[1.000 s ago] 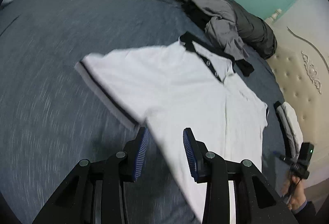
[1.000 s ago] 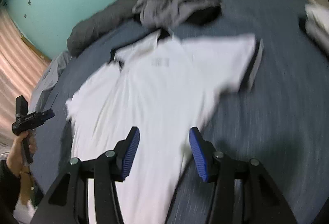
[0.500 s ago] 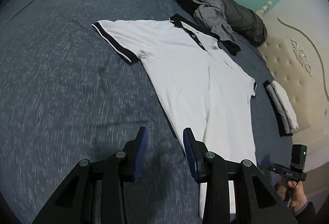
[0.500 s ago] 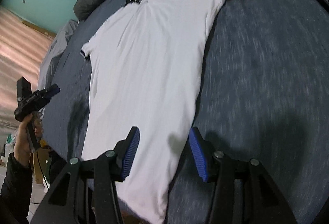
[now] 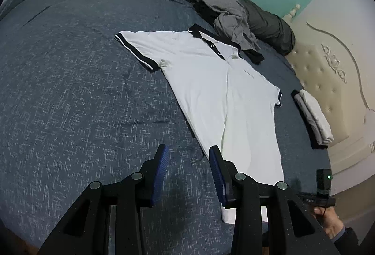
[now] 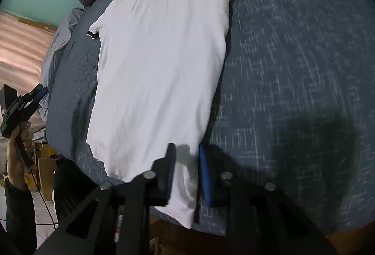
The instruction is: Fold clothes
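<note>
The left gripper (image 5: 187,159) hangs open over the dark blue flecked bed cover (image 5: 70,102), just left of the flat white black-trimmed polo shirt (image 5: 218,91), whose lower right hem corner sits between the right gripper's (image 6: 187,156) just-closing jaws.

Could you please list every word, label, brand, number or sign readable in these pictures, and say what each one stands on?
Nothing can be read with certainty.
Small dark chest print on the white polo shirt with black collar: too small to read.
Pale marking on the black handheld device at the lower right of the left wrist view: too blurred to read.
Blue patterned bedspread, grey crumpled garment, folded white clothes: no text.
</note>
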A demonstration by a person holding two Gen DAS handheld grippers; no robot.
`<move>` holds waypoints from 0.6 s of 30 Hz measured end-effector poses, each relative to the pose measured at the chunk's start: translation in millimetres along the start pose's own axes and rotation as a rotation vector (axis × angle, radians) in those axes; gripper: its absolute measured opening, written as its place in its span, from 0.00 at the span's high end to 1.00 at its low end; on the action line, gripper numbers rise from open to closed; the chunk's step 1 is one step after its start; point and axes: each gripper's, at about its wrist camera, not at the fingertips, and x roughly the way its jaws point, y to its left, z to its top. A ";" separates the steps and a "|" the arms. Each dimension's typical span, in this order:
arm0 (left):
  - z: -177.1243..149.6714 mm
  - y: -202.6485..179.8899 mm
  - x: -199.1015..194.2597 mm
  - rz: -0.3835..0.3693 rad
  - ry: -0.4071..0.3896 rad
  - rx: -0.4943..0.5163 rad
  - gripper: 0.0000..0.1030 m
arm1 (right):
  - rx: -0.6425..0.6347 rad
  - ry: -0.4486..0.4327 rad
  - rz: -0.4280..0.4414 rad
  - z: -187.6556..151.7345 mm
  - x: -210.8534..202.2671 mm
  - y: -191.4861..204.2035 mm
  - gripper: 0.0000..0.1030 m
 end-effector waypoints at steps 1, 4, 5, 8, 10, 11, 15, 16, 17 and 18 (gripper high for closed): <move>-1.4 0.3 -2.1 0.000 -0.002 -0.002 0.61 | 0.002 -0.004 0.002 -2.2 -0.2 -1.9 0.91; -4.9 1.2 -8.6 -0.002 -0.005 -0.004 0.61 | 0.013 -0.037 0.013 -5.5 -6.2 -6.0 0.97; -5.4 1.2 -11.1 -0.002 -0.010 -0.004 0.61 | 0.018 -0.049 0.020 -6.4 -9.7 -7.1 0.98; -6.9 0.6 -18.5 -0.005 -0.023 -0.001 0.61 | 0.020 -0.089 0.025 -6.8 -25.1 -9.4 0.98; -8.4 -1.4 -19.4 -0.007 -0.024 0.003 0.61 | 0.016 -0.124 0.029 -6.4 -40.8 -12.0 0.98; -9.6 -2.8 -19.0 -0.009 -0.021 0.005 0.61 | 0.015 -0.136 0.028 -6.0 -46.7 -13.3 0.98; -15.0 -8.4 -14.5 -0.018 -0.002 0.015 0.61 | 0.026 -0.185 0.011 -2.6 -72.1 -23.5 0.98; -16.6 -9.9 -12.1 -0.019 0.005 0.020 0.61 | 0.032 -0.196 0.007 -2.1 -77.7 -27.6 0.98; -19.1 -11.8 -8.3 -0.019 0.015 0.024 0.61 | 0.039 -0.209 0.001 -1.4 -84.1 -33.2 0.98; -21.2 -13.6 -4.1 -0.023 0.026 0.025 0.61 | 0.047 -0.222 -0.004 -1.0 -90.0 -38.6 0.98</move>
